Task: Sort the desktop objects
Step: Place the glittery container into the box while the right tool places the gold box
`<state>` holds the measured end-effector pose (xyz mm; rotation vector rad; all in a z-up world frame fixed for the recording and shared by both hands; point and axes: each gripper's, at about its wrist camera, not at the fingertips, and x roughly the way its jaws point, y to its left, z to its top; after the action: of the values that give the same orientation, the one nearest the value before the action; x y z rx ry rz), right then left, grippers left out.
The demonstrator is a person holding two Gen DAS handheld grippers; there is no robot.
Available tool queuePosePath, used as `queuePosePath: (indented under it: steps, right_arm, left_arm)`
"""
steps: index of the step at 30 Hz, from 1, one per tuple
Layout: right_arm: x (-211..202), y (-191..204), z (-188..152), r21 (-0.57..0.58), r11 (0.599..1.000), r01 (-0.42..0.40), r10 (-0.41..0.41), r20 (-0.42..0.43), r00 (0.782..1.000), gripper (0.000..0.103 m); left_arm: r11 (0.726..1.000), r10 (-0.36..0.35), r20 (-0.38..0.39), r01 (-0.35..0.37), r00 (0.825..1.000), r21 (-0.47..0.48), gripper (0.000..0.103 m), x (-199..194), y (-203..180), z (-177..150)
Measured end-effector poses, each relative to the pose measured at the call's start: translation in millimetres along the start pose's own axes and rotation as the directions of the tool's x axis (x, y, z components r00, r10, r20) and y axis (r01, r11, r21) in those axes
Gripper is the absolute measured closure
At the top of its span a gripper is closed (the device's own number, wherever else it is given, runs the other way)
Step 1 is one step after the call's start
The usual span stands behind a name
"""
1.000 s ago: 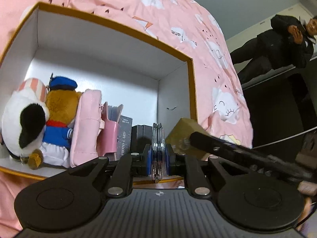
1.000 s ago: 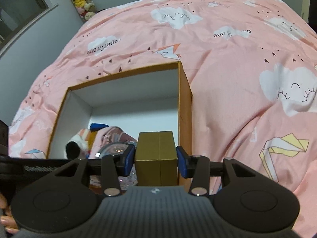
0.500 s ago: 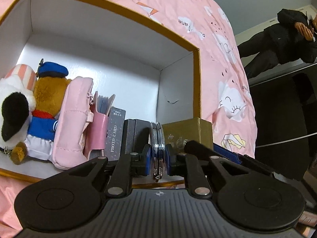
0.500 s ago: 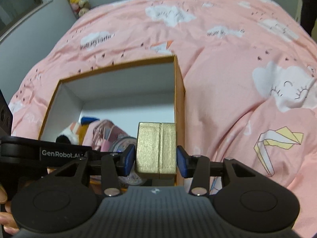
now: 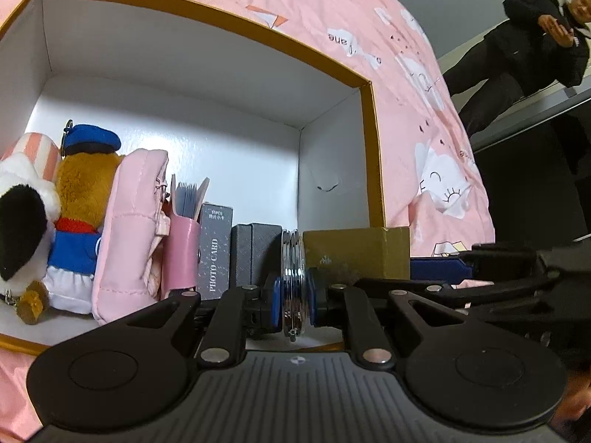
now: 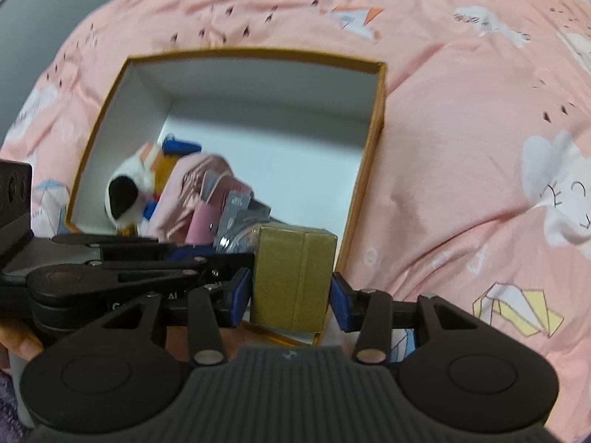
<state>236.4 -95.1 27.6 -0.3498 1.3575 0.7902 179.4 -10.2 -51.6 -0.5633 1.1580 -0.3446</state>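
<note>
A white storage box with a gold rim (image 5: 221, 18) (image 6: 258, 53) lies open on a pink bedspread. My left gripper (image 5: 293, 291) is shut on a thin round silver case (image 5: 293, 254), held on edge low in the box beside a black box (image 5: 255, 254). My right gripper (image 6: 290, 299) is shut on a gold box (image 6: 291, 280) (image 5: 354, 254), which hangs at the storage box's near right corner, right next to the silver case. In the right wrist view the left gripper's body (image 6: 110, 277) crosses in front at the left.
Along the storage box's near side stand a black-and-white plush (image 5: 22, 221), a brown plush in a blue cap (image 5: 85, 192), a pink pouch (image 5: 129, 229), a pink card holder (image 5: 181, 251) and a grey photo-card pack (image 5: 214, 251). A person in black (image 5: 535, 37) stands beyond the bed.
My right gripper has tipped downward and brought the gold box to the storage box's near right corner, beside the silver case. My left gripper has sunk slightly into the box.
</note>
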Motion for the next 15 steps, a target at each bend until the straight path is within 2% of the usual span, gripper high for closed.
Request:
queuePosePath:
  steps: [5, 11, 12, 15]
  right_arm:
    - [9.4, -1.7, 21.4, -0.025, 1.000, -0.014, 0.010, -0.138, 0.990, 0.055]
    - [21.4, 7.8, 41.0, -0.080, 0.997, 0.010, -0.032, -0.275, 0.961, 0.054]
    - [24.4, 11.4, 43.9, -0.228, 0.972, -0.051, -0.033, -0.348, 0.937, 0.053]
    - [34.7, 22.4, 49.4, -0.303, 0.952, -0.053, -0.083, -0.420, 0.904, 0.051]
  left_arm:
    - [0.999, -0.010, 0.022, 0.009, 1.000, 0.032, 0.088, 1.9, 1.7, -8.2]
    - [0.990, 0.055, 0.065, -0.064, 0.996, 0.129, 0.087, -2.5, -16.1, -13.7]
    - [0.985, 0.071, 0.078, -0.083, 0.994, 0.150, 0.086, -2.8, -20.8, -15.6]
    - [0.977, 0.093, 0.095, -0.109, 0.991, 0.184, 0.086, -2.0, -29.1, -19.6]
